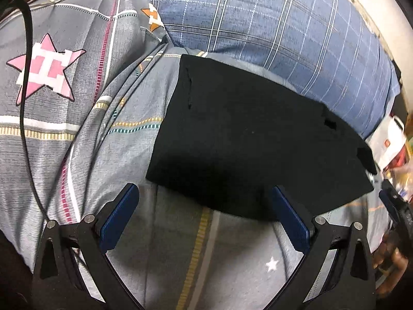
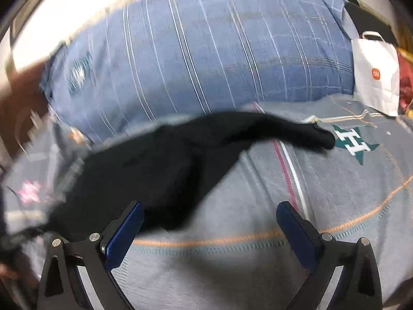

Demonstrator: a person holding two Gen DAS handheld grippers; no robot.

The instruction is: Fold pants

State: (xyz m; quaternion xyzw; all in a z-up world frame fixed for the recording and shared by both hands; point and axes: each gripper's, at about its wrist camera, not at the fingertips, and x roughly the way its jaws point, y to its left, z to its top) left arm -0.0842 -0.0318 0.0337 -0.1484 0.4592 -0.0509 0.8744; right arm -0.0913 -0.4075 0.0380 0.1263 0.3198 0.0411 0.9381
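The black pants (image 1: 247,134) lie folded into a flat, roughly square block on the grey patterned bedsheet (image 1: 124,149). My left gripper (image 1: 206,206) hovers open just in front of the near edge of the pants, nothing between its blue pads (image 1: 118,217). In the blurred right wrist view the same black pants (image 2: 155,165) stretch from lower left to a narrow end at the right, near a green star print. My right gripper (image 2: 210,222) is open over the sheet (image 2: 232,258), its left pad (image 2: 124,235) close to the pants' edge, holding nothing.
A blue checked pillow or quilt (image 1: 271,25) lies behind the pants. A white paper bag (image 2: 374,75) stands at the bed's right edge. A black cable (image 1: 25,103) runs across the sheet on the left, over a pink star print (image 1: 46,69).
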